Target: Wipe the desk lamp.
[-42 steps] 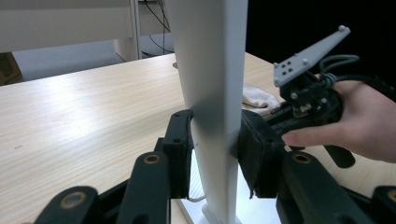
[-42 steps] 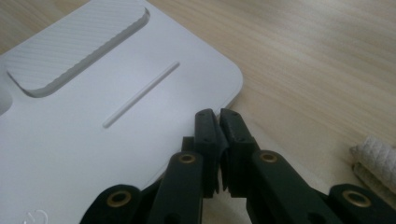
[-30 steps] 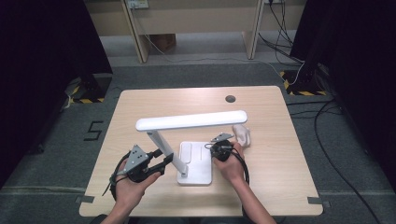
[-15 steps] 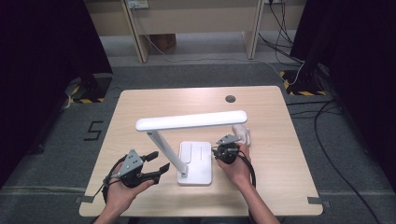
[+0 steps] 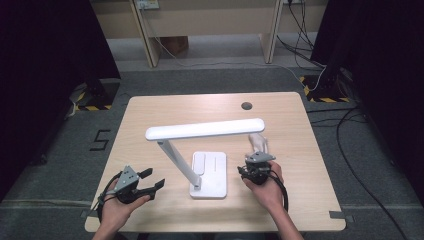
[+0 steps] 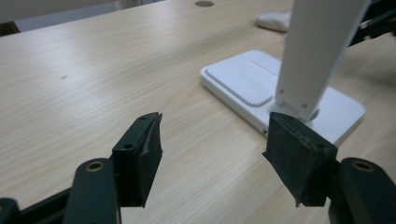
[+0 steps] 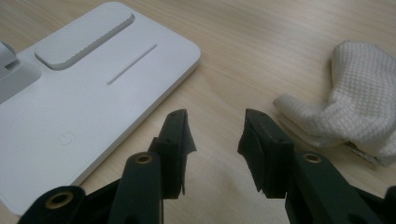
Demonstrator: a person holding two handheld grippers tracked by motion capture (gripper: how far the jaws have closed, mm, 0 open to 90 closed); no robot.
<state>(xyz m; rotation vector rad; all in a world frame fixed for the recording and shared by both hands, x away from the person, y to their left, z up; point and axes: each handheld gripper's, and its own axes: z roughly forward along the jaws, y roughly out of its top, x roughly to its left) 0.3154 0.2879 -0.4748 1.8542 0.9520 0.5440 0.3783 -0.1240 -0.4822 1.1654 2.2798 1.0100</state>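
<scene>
overhead, lamp head [image 5: 205, 129] long axis left-right; base [image 5: 212, 175] near edge.

Each hand-held gripper, left gripper [image 5: 145, 183] and right gripper [image 5: 255, 167], is built in black with two jaws faced with dark pads [image 6: 299, 158]. Brass-coloured rivets [image 7: 144, 159] are fitted behind the jaws. A grey three-cornered plate [image 5: 127, 176] is mounted on top, and a black cable [image 5: 285, 192] is looped rearward.

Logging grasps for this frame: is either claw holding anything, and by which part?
Nothing is held. The left claw is open beside the lamp base; the right claw is open between base and cloth.
</scene>
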